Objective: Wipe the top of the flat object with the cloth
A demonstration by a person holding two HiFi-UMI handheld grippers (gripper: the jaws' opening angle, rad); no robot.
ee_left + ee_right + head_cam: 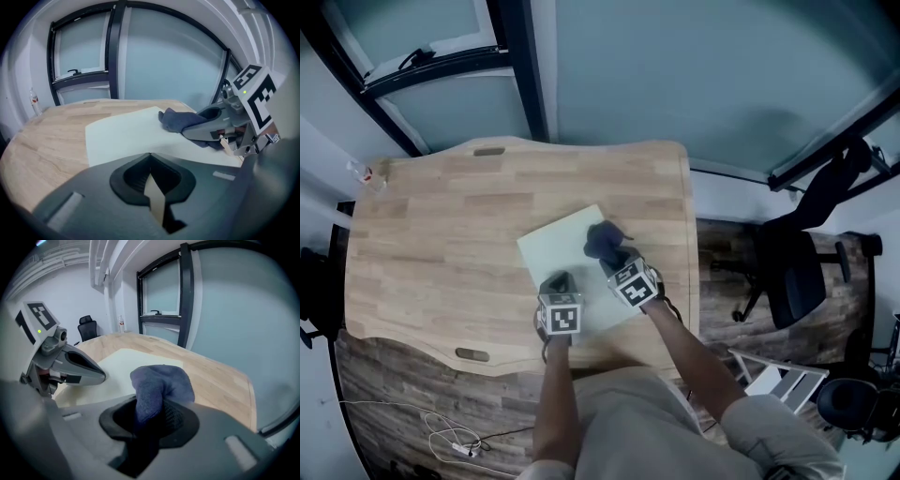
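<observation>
- My right gripper (616, 259) has its fingers clamped on the dark blue cloth (603, 240). A fold of it is pinched between them and the rest bunches out ahead, resting on the sheet.
- The flat object (556, 249), a pale thin sheet, lies on the wooden surface (441, 234), right of its middle and towards my near edge. It sits skewed: its long sides run away from me, with the near end further right than the far end.
- The cloth sits on the sheet's right side, towards the far end. Most of the bare sheet therefore lies to the left of my right fingers and back towards me. I judge the wiping stroke should sweep left and near across the top.
- My left gripper (559, 285) has its fingers closed together with nothing between them. It is at the sheet's near left part, just beside the right gripper. I cannot tell whether it presses down on the sheet, though from there it could steady the sheet against sliding.
- The right hand is the one placed for the wipe, since it carries the cloth and is already over the top.
- The only container I can see is a small clear bottle (364, 174) at the far left corner, well apart from the work. I cannot tell what is in it.
</observation>
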